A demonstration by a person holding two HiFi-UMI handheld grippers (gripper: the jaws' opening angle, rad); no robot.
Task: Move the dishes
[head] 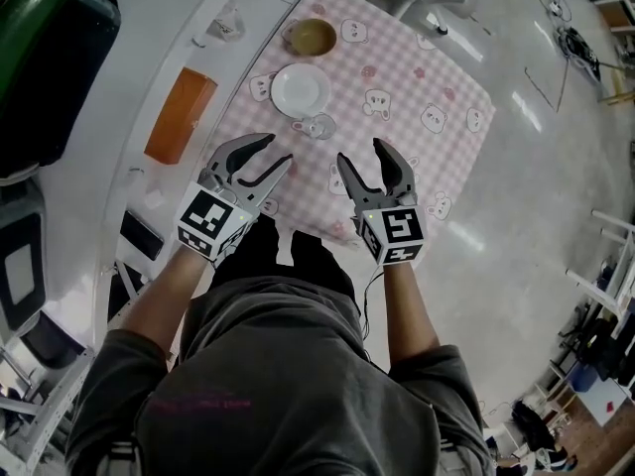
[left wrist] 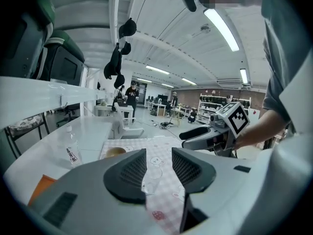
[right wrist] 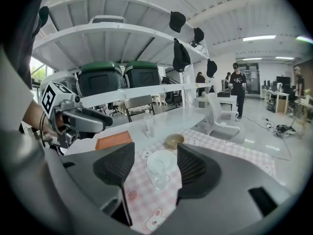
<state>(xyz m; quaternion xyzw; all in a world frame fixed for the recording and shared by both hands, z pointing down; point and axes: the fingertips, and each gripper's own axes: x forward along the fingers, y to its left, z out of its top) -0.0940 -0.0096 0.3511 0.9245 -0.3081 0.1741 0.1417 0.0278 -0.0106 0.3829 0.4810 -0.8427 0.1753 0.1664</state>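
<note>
Pink checked tablecloth [head: 417, 77]: bear prints; covers the table far of both grippers. Near edge hangs just by the person's legs.
White plate [head: 301, 89]: empty, flat on the cloth's left part, btwn bowl and glass.
Brown bowl [head: 313, 37]: upright, far of the plate, close to the cloth's far-left corner, apart from the plate.
Clear glass cup [head: 319, 126]: upright, just near of the plate's rim; touching or not, can't tell.
Left gripper [head: 276, 151]: jaws wide apart, nothing btwn the pads. Held in the air over the cloth's near-left edge, short of the glass.
Right gripper [head: 361, 152]: jaws also spread, pads bare. Held beside the left one, to its right, over the near part of the cloth. Glass and plate show through the gap in its own view but sit farther off on the cloth, not gripped.
Orange tray [head: 181, 114]: on the white counter [head: 149, 58], left of the cloth.
Plastic bottle [right wrist: 149, 125]: clear w/ label, upright on the counter, far of the tray.
Dishes overall: all three on the cloth, none touched by a gripper.
</note>
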